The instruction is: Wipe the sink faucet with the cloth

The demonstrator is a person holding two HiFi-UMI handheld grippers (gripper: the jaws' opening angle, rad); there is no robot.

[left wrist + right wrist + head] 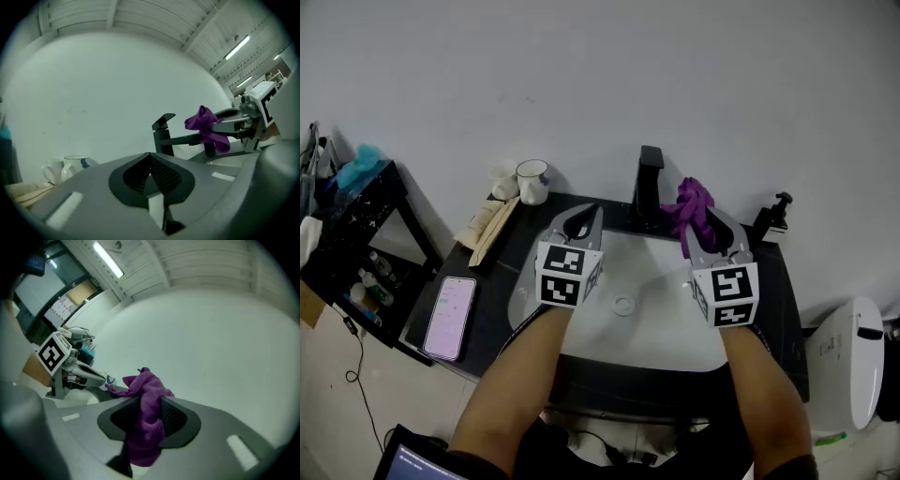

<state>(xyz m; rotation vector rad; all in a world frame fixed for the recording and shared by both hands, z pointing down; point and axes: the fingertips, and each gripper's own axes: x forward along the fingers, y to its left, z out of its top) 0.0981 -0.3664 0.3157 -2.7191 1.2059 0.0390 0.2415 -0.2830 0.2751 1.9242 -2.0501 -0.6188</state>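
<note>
While you held both tools over the white sink [661,314] in the head view, your left gripper [581,214] sat just left of the black faucet [649,186] and your right gripper [703,220] just right of it, with the purple cloth [692,208] bunched at its tips, close beside the spout. Through the left gripper view, your jaws were pressed together on nothing, with the faucet and cloth beyond them and a mug [76,165] off to the left. Through the right gripper view, your jaws were clamped on the cloth — it stood up above the pads and hung down between them.
</note>
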